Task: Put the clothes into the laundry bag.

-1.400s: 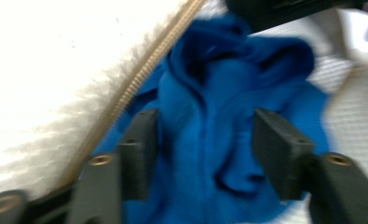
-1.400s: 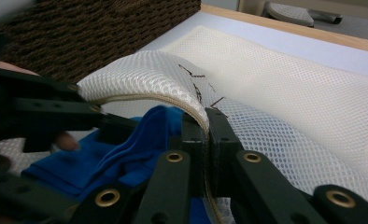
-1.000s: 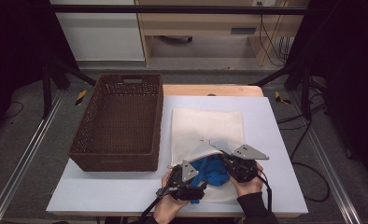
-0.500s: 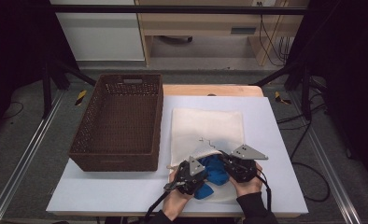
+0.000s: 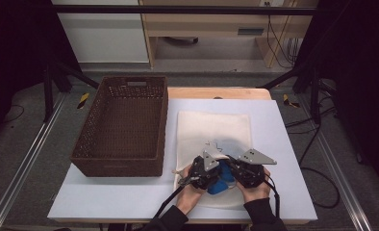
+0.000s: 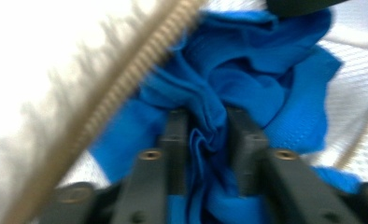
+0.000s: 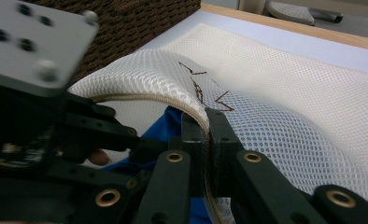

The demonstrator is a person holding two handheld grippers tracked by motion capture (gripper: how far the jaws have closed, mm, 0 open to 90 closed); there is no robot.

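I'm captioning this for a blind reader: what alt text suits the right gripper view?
The right gripper pinches the zippered edge of a white mesh laundry bag, lifting it open over blue cloth. The left gripper sits close beside it, with a brown wicker basket behind.

– The bag?
– White mesh cloth, with a ribbed zip edge.
– And the garment?
– Soft blue fabric (finely knit, matt). The basket looks like rough brown wicker.

My crumpled blue cloth sits bunched inside the white mesh bag, low centre, bag's zipped edge lifted.
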